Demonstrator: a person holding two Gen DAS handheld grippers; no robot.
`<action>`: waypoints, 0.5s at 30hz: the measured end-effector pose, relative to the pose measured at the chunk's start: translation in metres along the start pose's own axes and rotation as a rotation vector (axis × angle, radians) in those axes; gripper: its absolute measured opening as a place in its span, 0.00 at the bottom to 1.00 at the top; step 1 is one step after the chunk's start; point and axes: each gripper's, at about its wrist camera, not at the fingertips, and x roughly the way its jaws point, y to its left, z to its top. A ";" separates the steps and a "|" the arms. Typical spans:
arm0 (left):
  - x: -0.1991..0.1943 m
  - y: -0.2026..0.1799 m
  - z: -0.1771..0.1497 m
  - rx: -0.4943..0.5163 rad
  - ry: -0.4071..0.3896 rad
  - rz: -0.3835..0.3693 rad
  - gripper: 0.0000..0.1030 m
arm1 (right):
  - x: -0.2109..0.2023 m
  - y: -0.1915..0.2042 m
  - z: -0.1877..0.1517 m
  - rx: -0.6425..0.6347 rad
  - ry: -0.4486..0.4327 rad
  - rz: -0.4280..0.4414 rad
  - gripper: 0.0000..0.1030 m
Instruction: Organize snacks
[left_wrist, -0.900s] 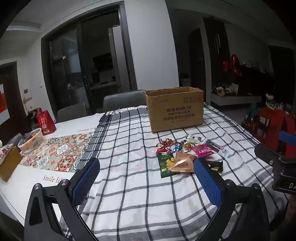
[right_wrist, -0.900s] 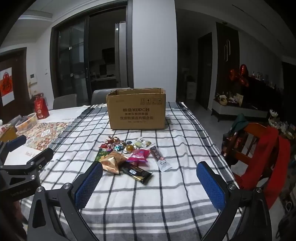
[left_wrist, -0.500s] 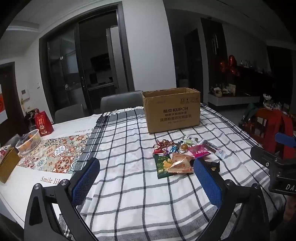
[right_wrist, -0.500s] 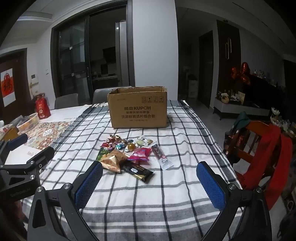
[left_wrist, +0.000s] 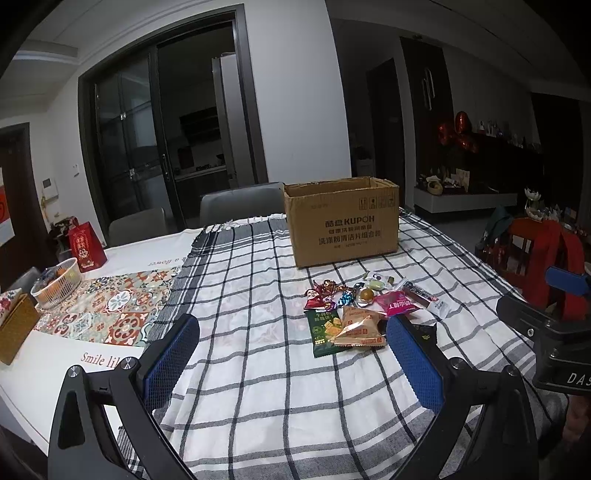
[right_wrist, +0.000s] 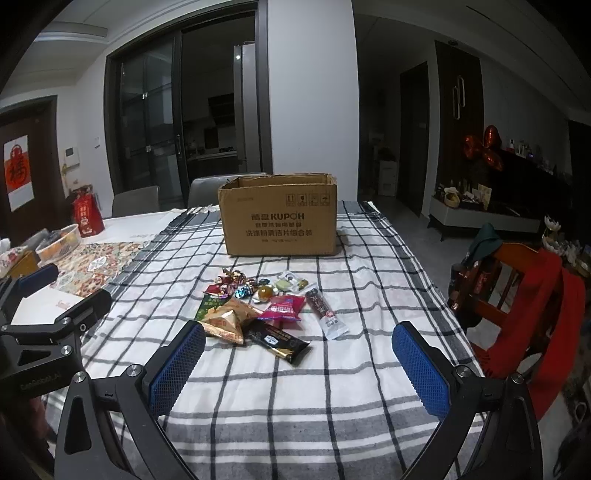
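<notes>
A pile of snacks lies on the checked tablecloth (right_wrist: 332, 387): an orange-brown packet (right_wrist: 229, 319), a green packet (left_wrist: 323, 330), a pink packet (right_wrist: 284, 307), a black bar (right_wrist: 280, 339), a dark red stick pack (right_wrist: 325, 310) and several wrapped candies (right_wrist: 236, 282). An open cardboard box (right_wrist: 279, 221) stands behind them; it also shows in the left wrist view (left_wrist: 341, 221). My left gripper (left_wrist: 291, 363) is open and empty, left of and short of the pile. My right gripper (right_wrist: 299, 369) is open and empty, just short of the pile.
A patterned runner (left_wrist: 107, 310), a white basket (left_wrist: 57, 282), a red gift bag (left_wrist: 85, 245) and a wooden box (left_wrist: 14, 328) lie on the table's left. Grey chairs (left_wrist: 240, 203) stand behind the table. A chair with red cloth (right_wrist: 528, 291) stands at the right edge.
Both grippers have edged slightly forward and the views have shifted a little; the snacks and box have not moved. Both grippers stay open.
</notes>
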 end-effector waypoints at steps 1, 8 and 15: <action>-0.001 0.000 0.001 -0.002 -0.001 -0.001 1.00 | -0.001 0.000 0.000 0.001 -0.001 0.003 0.99; -0.005 -0.003 0.007 0.014 -0.033 -0.005 1.00 | -0.001 -0.004 0.004 0.015 -0.013 0.013 0.99; -0.001 -0.001 0.006 -0.005 -0.022 -0.018 1.00 | 0.003 -0.004 0.008 0.012 -0.016 0.015 0.99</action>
